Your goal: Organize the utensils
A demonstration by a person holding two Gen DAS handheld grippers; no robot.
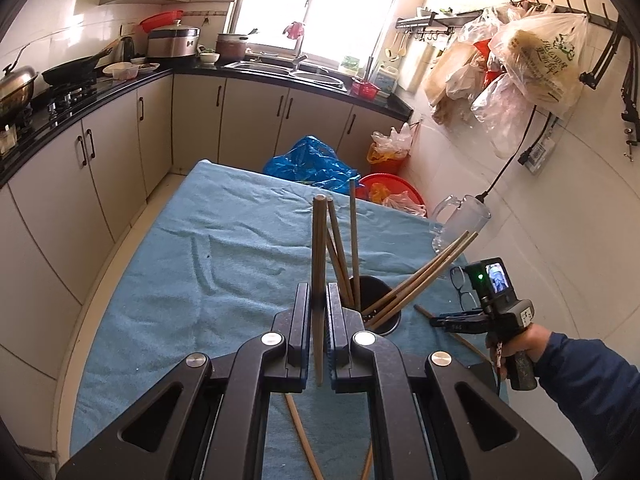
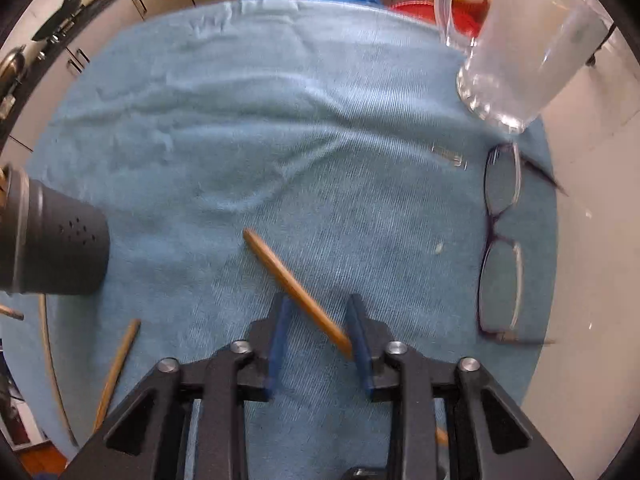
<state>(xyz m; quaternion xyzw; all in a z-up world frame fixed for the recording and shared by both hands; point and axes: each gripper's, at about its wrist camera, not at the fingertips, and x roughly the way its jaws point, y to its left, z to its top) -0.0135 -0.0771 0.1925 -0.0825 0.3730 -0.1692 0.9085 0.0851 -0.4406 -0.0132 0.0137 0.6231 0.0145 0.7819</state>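
My left gripper (image 1: 319,300) is shut on a wooden chopstick (image 1: 319,264), held upright above the blue cloth, just left of a black utensil holder (image 1: 380,304) with several chopsticks in it. My right gripper (image 2: 320,316) is open, low over the cloth, with a loose chopstick (image 2: 288,280) lying slantwise between its fingers. The right gripper also shows in the left wrist view (image 1: 452,320), right of the holder. The holder shows at the left edge of the right wrist view (image 2: 60,244). More loose chopsticks (image 2: 116,368) lie on the cloth.
A blue cloth (image 1: 200,264) covers the table. A glass mug (image 2: 528,48) stands at the far right, with eyeglasses (image 2: 500,240) in front of it by the table's right edge. Kitchen counters, a red basin and bags lie beyond.
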